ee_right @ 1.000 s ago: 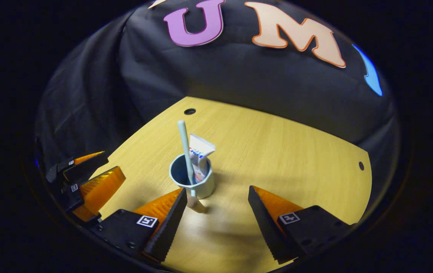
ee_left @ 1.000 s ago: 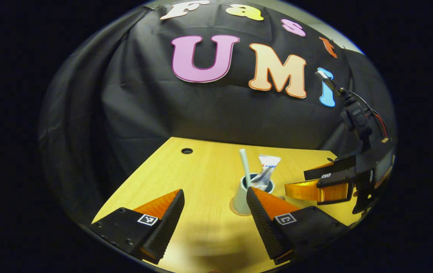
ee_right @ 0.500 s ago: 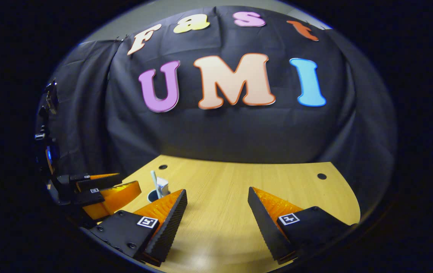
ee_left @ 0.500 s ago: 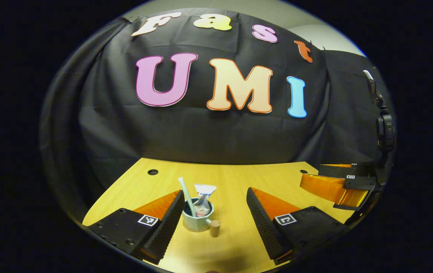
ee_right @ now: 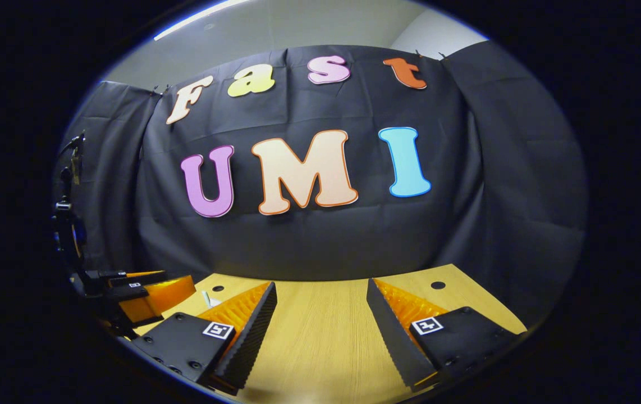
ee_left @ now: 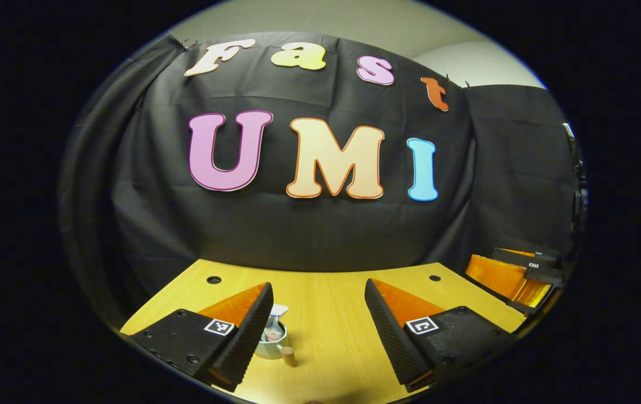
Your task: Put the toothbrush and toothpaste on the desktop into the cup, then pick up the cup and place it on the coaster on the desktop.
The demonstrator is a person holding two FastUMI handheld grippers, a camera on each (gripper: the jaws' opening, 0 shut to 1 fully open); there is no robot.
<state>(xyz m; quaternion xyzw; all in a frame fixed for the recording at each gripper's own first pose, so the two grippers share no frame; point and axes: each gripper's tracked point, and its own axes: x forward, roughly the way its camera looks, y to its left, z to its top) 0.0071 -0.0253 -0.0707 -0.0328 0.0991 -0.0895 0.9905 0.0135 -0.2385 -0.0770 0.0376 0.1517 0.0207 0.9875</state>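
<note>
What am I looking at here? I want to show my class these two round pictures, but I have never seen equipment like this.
A person holds a pair of two-fingered tongs in each hand, and each pair carries a wide-angle camera looking forward along its own fingers. In the left gripper view, the left tongs stand open at the bottom, holding nothing. In the right gripper view, the right tongs are likewise open and hold nothing. Each picture also catches the other pair off at its edge. Below lies a wooden desktop with a black cloth wall behind it. On the desktop stands a pale cup with a toothpaste tube in it, partly hidden behind a finger. A small round wooden piece sits at the cup's near side.
</note>
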